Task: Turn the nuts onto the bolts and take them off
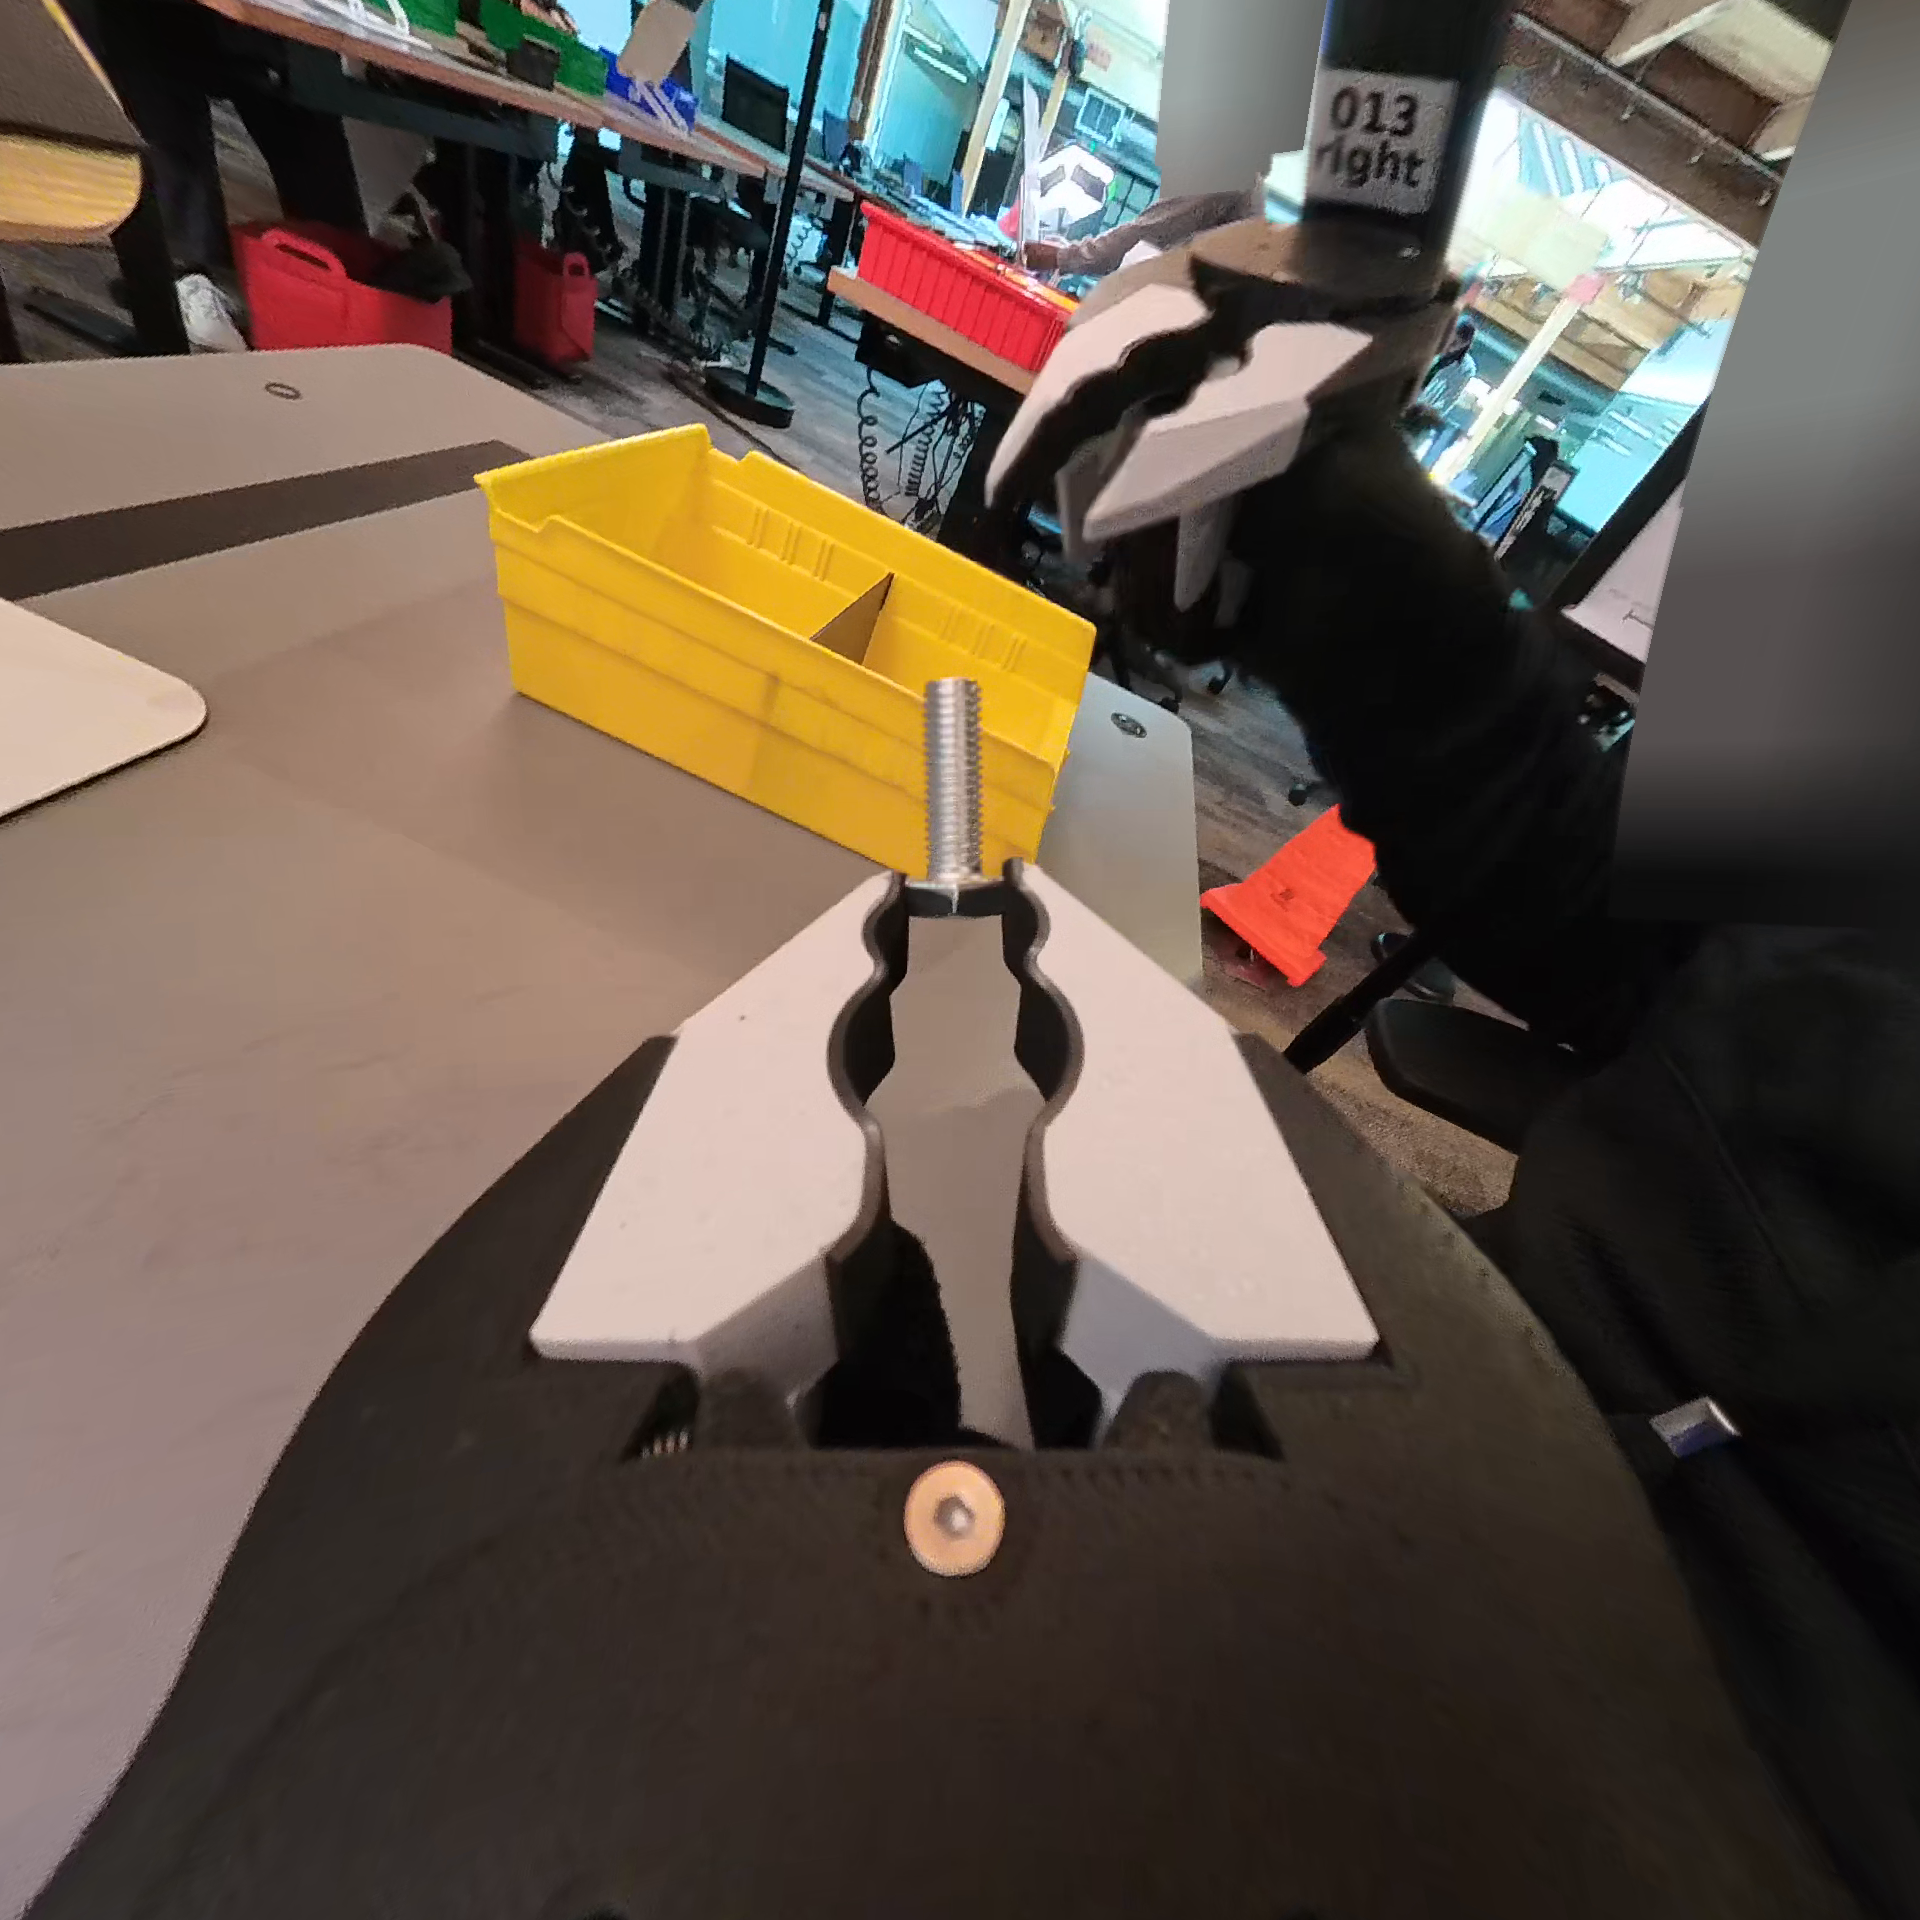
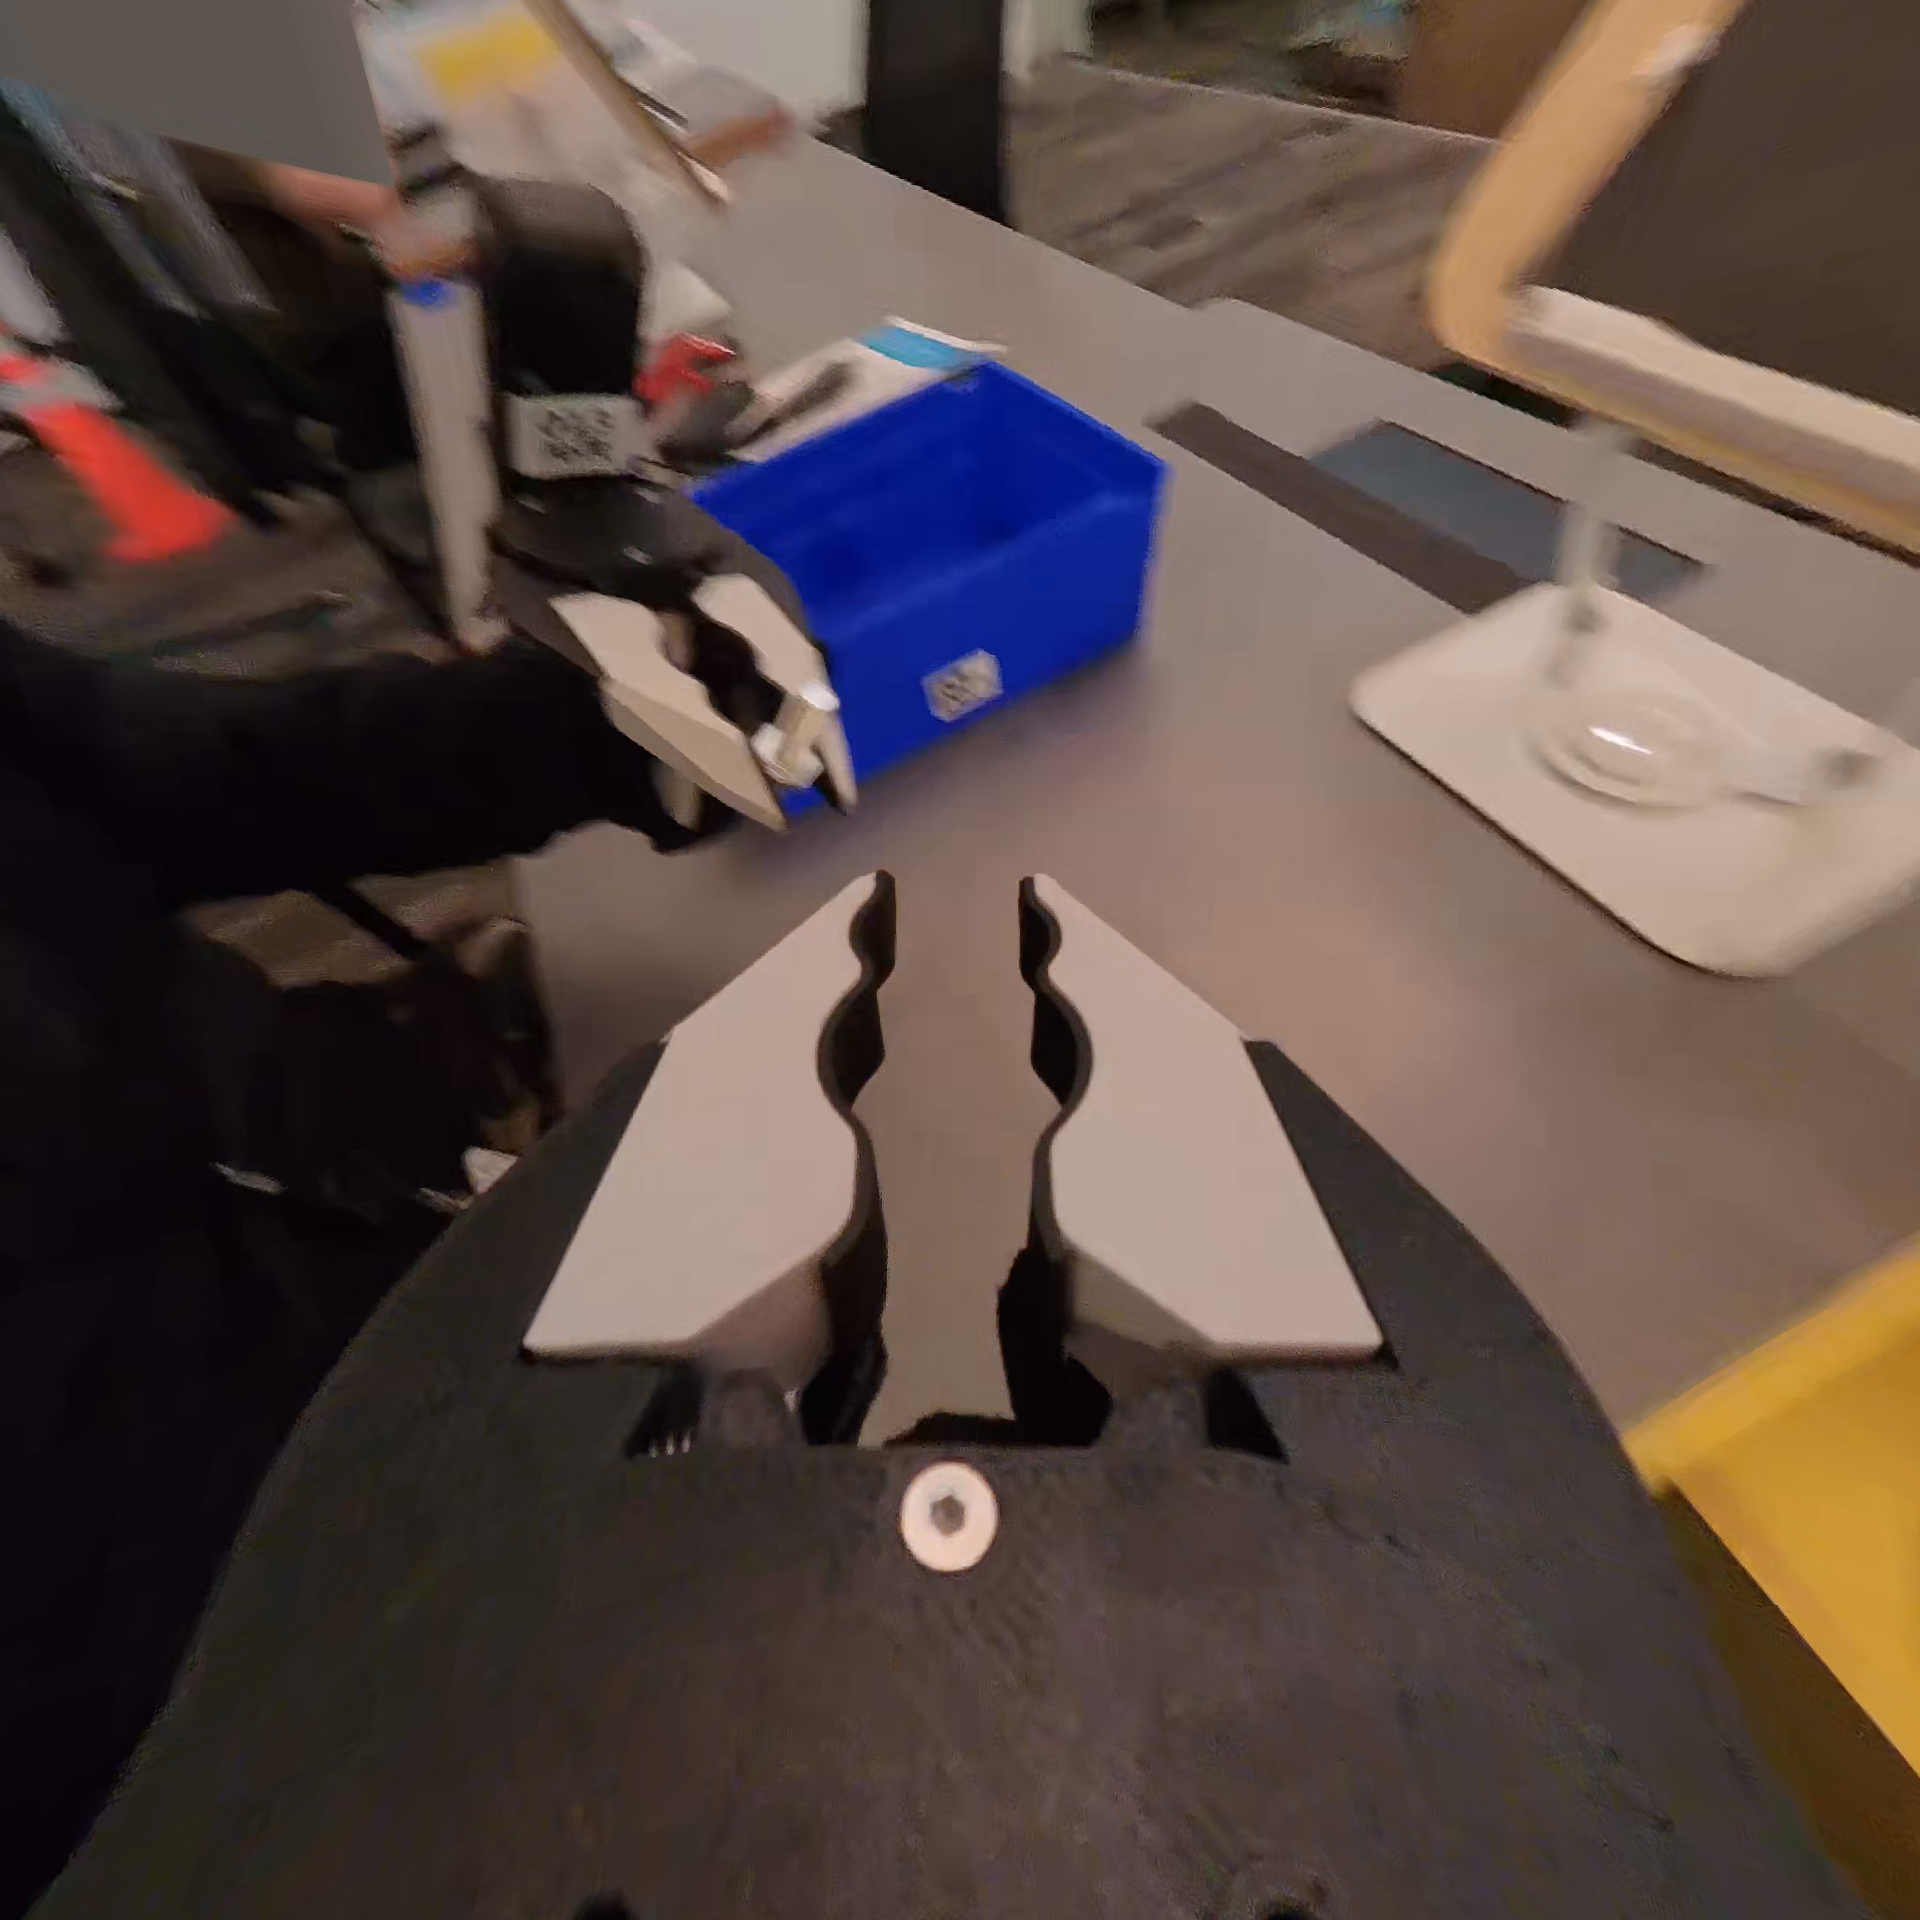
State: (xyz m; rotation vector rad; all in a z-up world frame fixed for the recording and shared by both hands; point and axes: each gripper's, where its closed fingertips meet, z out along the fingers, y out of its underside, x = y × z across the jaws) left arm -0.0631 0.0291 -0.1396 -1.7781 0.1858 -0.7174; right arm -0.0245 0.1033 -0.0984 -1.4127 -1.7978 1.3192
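My left gripper is shut on the hex head of a silver bolt, whose threaded shaft stands up in front of the fingertips, above the grey table. No nut is on the bolt. It also shows in the right wrist view, where the left gripper holds the bolt at the left. My right gripper is open and empty above the table. It shows in the left wrist view high at the right, held by a black-gloved hand.
A yellow bin with a divider stands on the table behind the bolt; its corner shows in the right wrist view. A blue bin sits behind the left gripper. A white monitor base stands at the right. The table's edge runs close by. Tip to tip, the grippers are about 10 centimetres apart.
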